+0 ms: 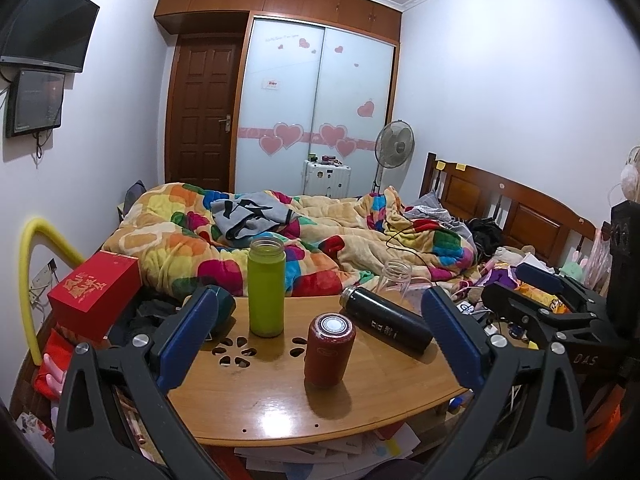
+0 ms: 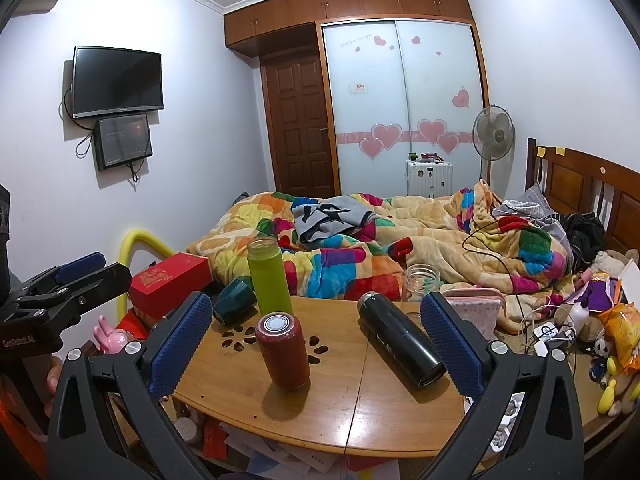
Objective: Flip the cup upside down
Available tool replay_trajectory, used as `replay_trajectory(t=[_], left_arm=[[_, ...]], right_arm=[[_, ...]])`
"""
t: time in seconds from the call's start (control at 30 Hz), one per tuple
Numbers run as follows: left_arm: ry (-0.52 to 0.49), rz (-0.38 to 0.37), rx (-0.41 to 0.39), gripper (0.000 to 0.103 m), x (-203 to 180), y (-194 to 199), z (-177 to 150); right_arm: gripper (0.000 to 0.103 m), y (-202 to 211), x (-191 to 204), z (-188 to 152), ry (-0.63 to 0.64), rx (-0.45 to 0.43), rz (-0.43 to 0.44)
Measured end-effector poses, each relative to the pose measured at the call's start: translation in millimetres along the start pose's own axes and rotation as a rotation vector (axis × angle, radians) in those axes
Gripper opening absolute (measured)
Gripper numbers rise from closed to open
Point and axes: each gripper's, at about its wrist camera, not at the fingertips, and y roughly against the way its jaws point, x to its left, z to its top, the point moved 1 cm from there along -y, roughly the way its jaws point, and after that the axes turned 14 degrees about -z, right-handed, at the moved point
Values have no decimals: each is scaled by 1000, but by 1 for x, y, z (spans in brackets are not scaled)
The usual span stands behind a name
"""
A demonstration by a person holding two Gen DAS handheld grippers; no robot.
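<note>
A red cup [image 1: 329,350] [image 2: 283,350] stands on the round wooden table [image 1: 280,412] [image 2: 248,408] with its silver-ringed end up. A green bottle [image 1: 266,288] [image 2: 269,277] stands upright and open behind it. A black flask [image 1: 386,325] [image 2: 401,338] lies on its side to the right. A clear glass jar [image 1: 394,276] [image 2: 422,278] stands at the table's far edge. A dark teal cup [image 2: 234,300] lies tipped at the left. My left gripper [image 1: 320,340] is open and empty, above the table's near side. My right gripper [image 2: 316,346] is open and empty, and also shows in the left wrist view [image 1: 540,284].
A red box [image 1: 94,300] [image 2: 170,284] sits left of the table beside a yellow foam tube [image 1: 32,280]. A bed with a colourful quilt [image 1: 280,232] lies behind. Papers lie under the table [image 1: 320,452]. Clutter and cables lie at right [image 2: 560,328].
</note>
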Motion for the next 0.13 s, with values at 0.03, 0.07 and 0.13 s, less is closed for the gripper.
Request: replay_trajectory(t=[0.03,0.07,0.13], left_arm=[[0,-1,1,103,0,0,0],[0,-3,3,103,0,-1,0],[1,-10,10,103,0,-3,0]], right_arm=[[103,0,0,0,0,1,0],[103,0,0,0,-1,1,0],[103,-1,0,-1,-2,2,0]])
